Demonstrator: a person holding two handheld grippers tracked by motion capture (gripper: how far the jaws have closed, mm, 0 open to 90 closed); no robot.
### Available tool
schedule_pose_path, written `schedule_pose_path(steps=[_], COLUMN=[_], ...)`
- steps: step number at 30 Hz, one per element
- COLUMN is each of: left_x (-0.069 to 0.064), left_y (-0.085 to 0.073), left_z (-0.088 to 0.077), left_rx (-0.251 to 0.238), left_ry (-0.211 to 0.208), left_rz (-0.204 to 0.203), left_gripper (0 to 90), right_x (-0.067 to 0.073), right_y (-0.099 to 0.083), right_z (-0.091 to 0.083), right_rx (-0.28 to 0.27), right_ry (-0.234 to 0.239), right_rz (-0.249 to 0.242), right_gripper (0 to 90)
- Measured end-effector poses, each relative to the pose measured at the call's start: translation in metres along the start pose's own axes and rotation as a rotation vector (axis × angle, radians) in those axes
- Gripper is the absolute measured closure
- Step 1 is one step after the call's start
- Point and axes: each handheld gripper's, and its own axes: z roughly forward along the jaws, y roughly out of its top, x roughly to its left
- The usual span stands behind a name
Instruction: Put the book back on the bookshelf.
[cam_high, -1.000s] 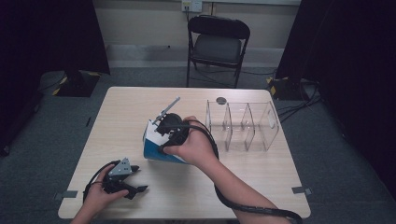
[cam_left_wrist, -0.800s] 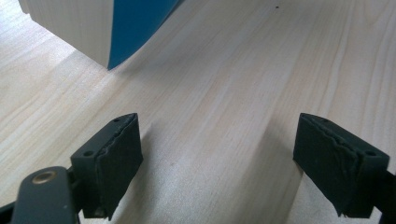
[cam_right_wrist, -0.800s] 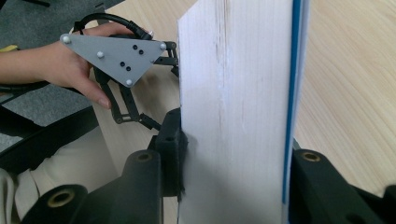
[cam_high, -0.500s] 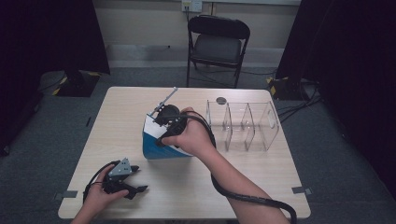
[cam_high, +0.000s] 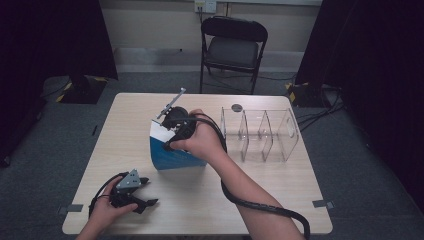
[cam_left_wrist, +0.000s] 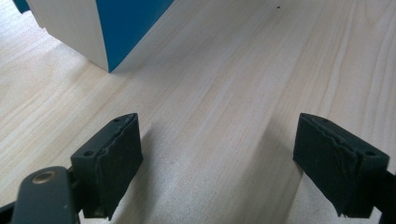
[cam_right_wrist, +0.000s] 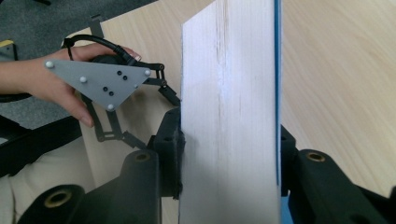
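In the high view we see the blue and white box (cam_high: 172, 150) standing at the centre of the frame on the counter (cam_high: 280, 185), with the right gripper (cam_high: 172, 131) set over its top edge and the right hand (cam_high: 200, 141) wrapped around the gripper's body. The right gripper view gives us what the high view cannot: the box's pale narrow face (cam_right_wrist: 229, 116) rises up the middle of the frame, a thin blue edge runs down its right side, and the two black fingers (cam_right_wrist: 170, 140) press against it from either side, so the gripper holds the box across its thin width. Far off in the upper left of that same view we catch the left gripper (cam_right_wrist: 166, 91) with its grey three-cornered plate (cam_right_wrist: 100, 81) and the left hand (cam_right_wrist: 42, 84) behind it. In the high view that left gripper (cam_high: 145, 192) sits at the lower left of the frame, low over the counter and well apart from the box. The left gripper view shows its fingers (cam_left_wrist: 114, 158) standing wide with bare wood between them, and a corner of the box (cam_left_wrist: 100, 32) in the upper left. The high view alone gives us the clear divided organizer (cam_high: 260, 134) right of centre, the small dark disc (cam_high: 236, 107) just behind it and the folding chair (cam_high: 232, 47) at the top of the frame.
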Motion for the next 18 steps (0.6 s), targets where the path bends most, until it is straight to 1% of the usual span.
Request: schedule_pose_path(steps=[1,6,8,9,11,13,15,17,18], left_x=[0.0,0.0,0.0,0.0,0.0,0.0,0.0,0.0,0.0], left_y=[0.0,0.0,0.0,0.0,0.0,0.0,0.0,0.0,0.0], left_z=[0.0,0.0,0.0,0.0,0.0,0.0,0.0,0.0,0.0], left_rx=[0.0,0.003,0.002,0.002,0.002,0.003,0.003,0.002,0.002], left_ry=[0.0,0.002,0.003,0.001,0.002,0.001,0.002,0.002,0.001], left_rz=[0.0,0.002,0.001,0.002,0.001,0.002,0.002,0.002,0.002], left_gripper=[14.9,14.9,14.8,14.9,14.9,14.9,14.8,14.8,14.9], right_x=[-0.001,-0.006,-0.007,-0.007,-0.007,-0.009,-0.012,-0.013,-0.013], right_y=[0.001,0.001,0.001,0.001,0.003,0.004,0.003,0.001,0.001], right_z=[0.0,0.001,0.002,0.003,0.003,0.003,0.005,0.007,0.007], right_rx=[-0.003,-0.022,-0.03,-0.036,-0.03,-0.013,0.004,0.008,0.004], right_ry=[-0.002,0.003,0.011,-0.002,-0.031,-0.039,-0.033,-0.012,-0.006], right_rz=[-0.009,-0.016,-0.023,-0.047,-0.086,-0.099,-0.104,-0.107,-0.123], right_gripper=[58.6,56.7,53.5,51.2,50.4,48.2,45.1,48.2,49.7])
